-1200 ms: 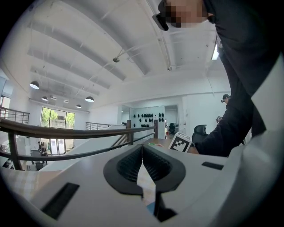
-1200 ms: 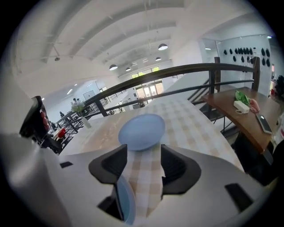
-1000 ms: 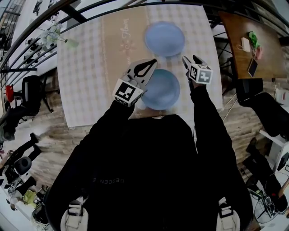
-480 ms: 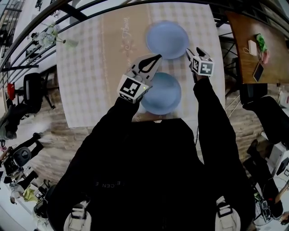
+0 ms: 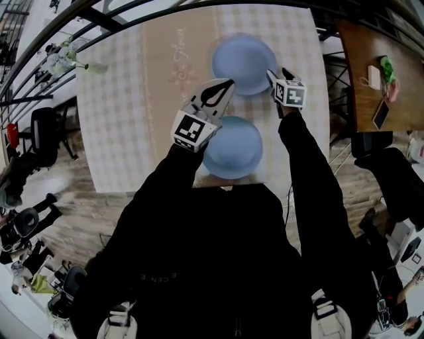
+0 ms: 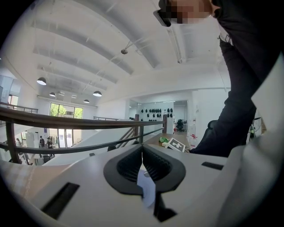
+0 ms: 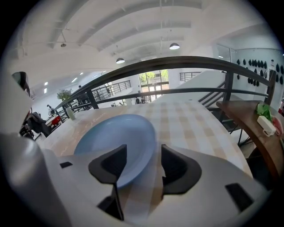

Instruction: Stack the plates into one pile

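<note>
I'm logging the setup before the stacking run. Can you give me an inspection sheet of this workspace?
Surface: table with a checked cloth and beige runner.
Job's things: far plate and near plate, both blue, apart, not stacked.
Clutter: flower vase at the far left corner.
Grippers: left gripper shut, empty, pointing upward; right gripper open, aimed at the far plate's rim, contact unclear.
Cables: nothing seen on the table.
Surroundings: railing, office chair, wooden side table with a phone.
</note>
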